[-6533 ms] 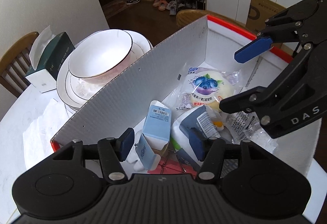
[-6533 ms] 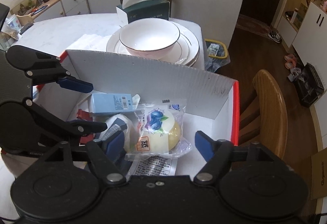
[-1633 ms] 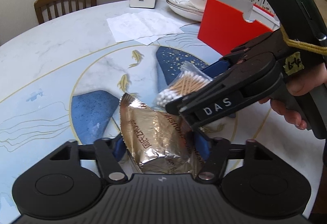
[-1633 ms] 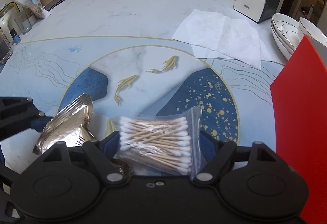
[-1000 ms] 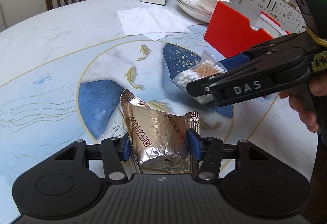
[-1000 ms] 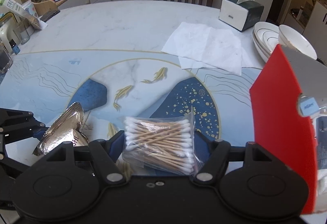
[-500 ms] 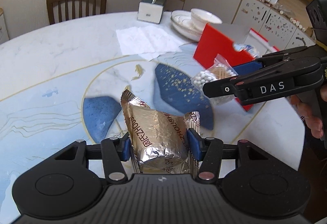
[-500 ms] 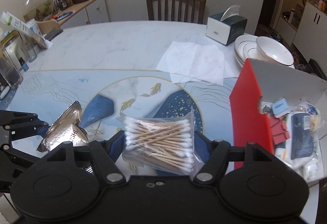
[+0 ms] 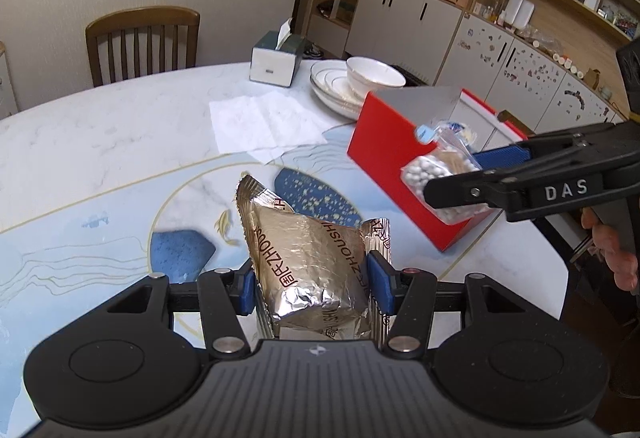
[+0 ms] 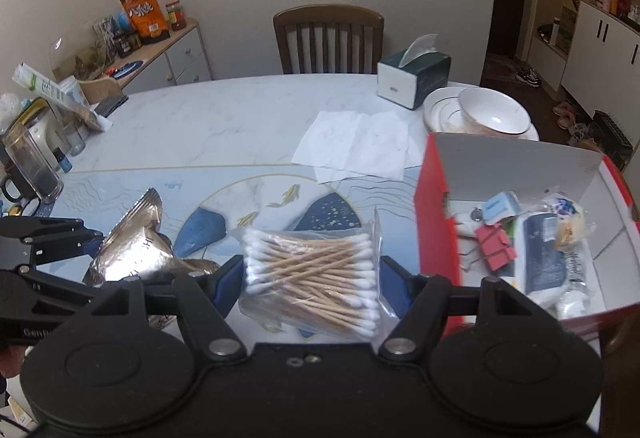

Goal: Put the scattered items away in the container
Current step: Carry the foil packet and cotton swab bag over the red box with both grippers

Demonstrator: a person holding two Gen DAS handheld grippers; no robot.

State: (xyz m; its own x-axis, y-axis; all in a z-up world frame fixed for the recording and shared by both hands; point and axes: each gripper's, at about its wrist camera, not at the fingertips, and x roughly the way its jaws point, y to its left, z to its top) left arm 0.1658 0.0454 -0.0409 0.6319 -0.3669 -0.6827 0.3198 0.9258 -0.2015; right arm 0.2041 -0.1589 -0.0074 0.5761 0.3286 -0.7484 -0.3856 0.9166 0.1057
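Note:
My left gripper [image 9: 312, 284] is shut on a silver foil snack packet [image 9: 308, 262] and holds it above the table; the packet also shows in the right wrist view [image 10: 136, 250]. My right gripper [image 10: 310, 280] is shut on a clear bag of cotton swabs [image 10: 312, 270], also held in the air. In the left wrist view the swab bag [image 9: 438, 180] hangs in front of the red box [image 9: 384, 154]. The red box [image 10: 436, 238] with a white inside stands to the right and holds several small items.
A stack of white plates with a bowl [image 10: 492, 114], a green tissue box [image 10: 416, 78] and paper sheets [image 10: 356, 142] lie behind the box. Glass jars [image 10: 28, 166] stand at the table's left edge. Wooden chairs stand at the table's far side.
Both grippers have risen with their loads, so the table looks farther away. The red box has come further into the right wrist view, with its contents now visible.

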